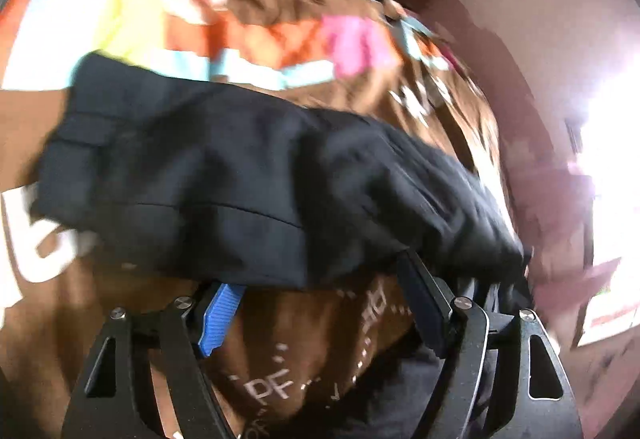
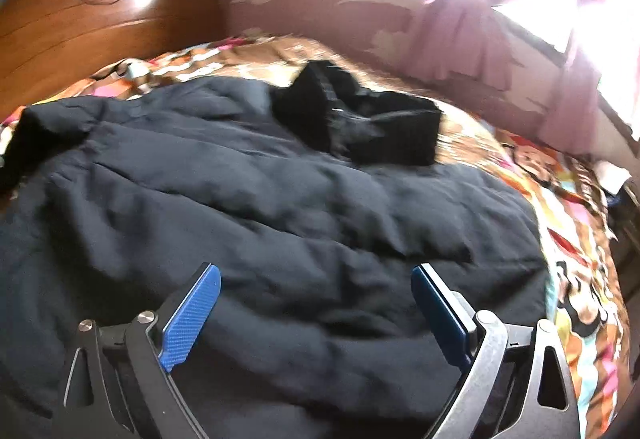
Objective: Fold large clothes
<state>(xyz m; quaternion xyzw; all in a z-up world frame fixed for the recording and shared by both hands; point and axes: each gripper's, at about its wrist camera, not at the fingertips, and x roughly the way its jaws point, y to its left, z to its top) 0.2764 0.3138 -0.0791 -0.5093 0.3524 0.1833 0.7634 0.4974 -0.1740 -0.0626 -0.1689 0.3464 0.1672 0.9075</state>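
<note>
A large dark navy garment (image 2: 260, 199) lies spread and creased over the bed. A smaller black folded piece (image 2: 360, 127) lies at its far edge. My right gripper (image 2: 316, 279) is open and empty, just above the garment's near part. In the left wrist view a fold of the same dark fabric (image 1: 240, 179) drapes over the fingertips of my left gripper (image 1: 320, 279). The jaws stand wide apart and the tips are hidden under the cloth. The view is blurred.
The bed has a brown bedspread with bright cartoon prints (image 2: 568, 223). A wooden headboard (image 2: 92, 23) stands at the far left. A pink wall, pink curtain (image 2: 472, 31) and bright window lie behind and to the right.
</note>
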